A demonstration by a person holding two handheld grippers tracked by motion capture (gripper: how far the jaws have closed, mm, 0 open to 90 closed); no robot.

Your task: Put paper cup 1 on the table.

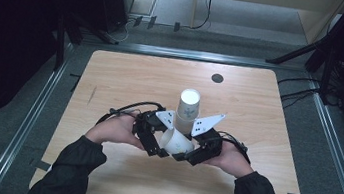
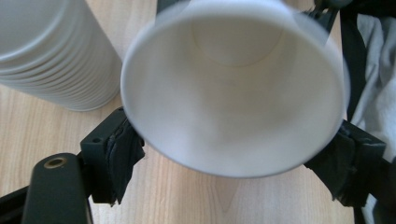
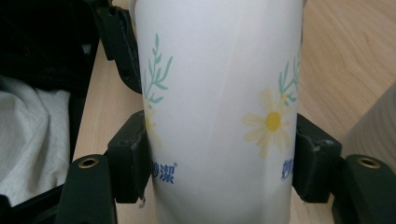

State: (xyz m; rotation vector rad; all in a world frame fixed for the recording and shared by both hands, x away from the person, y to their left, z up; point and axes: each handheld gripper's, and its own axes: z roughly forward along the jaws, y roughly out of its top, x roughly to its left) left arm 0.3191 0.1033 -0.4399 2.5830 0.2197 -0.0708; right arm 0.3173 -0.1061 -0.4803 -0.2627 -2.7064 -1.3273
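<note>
Paper cup [image 3: 219, 112] clamped sideways in your right gripper [image 3: 219, 154]; left gripper [image 2: 233, 154] fingers apart around its rim, stack of cups [image 1: 188, 110] just behind.

Black tongs [image 1: 169, 147] (brass-ringed screw holes), grey triangular plates, black cables; dark green sleeves [image 1: 70, 167].
</note>
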